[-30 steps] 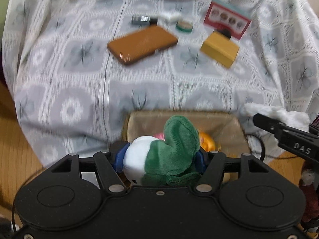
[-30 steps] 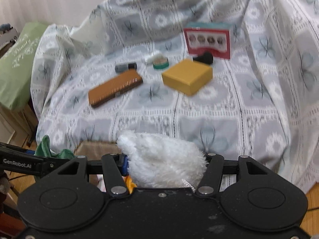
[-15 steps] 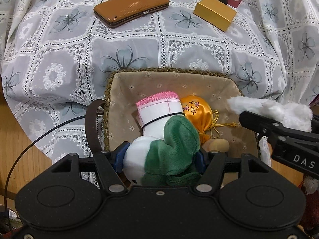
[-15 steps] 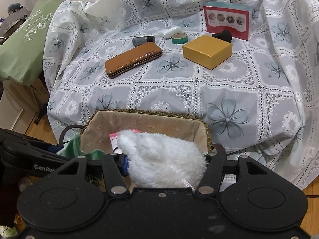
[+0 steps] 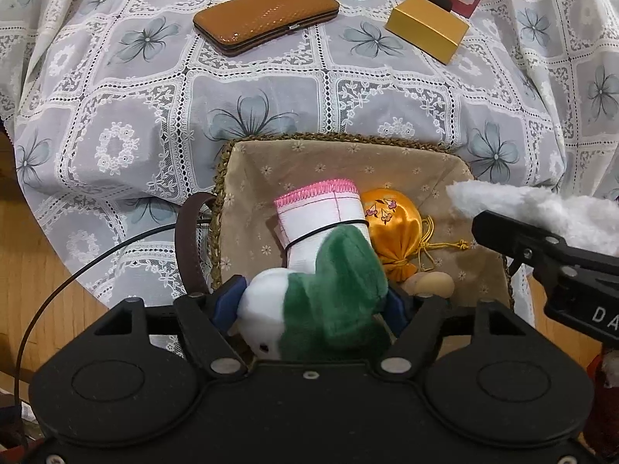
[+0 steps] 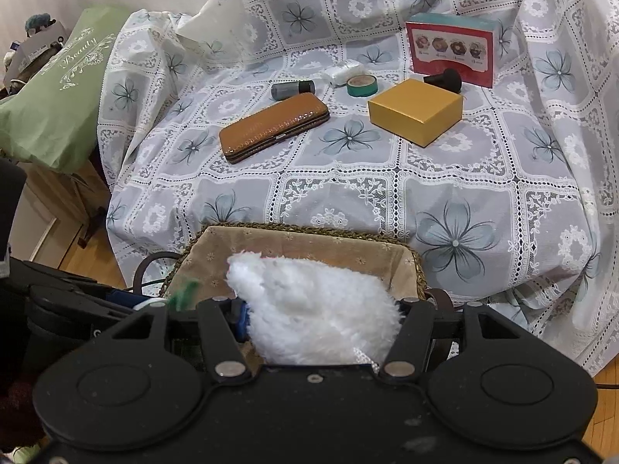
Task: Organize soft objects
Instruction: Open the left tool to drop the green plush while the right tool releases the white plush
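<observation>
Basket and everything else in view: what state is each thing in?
Basket: holds three soft things.
Green-and-white plush: between the left gripper fingers, which are opening.
White fluffy toy: clamped in the right gripper.
Brown case: closed.
Yellow box: closed.

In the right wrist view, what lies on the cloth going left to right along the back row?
Grey tube → brown case → green tape roll → yellow box → red box.
</observation>
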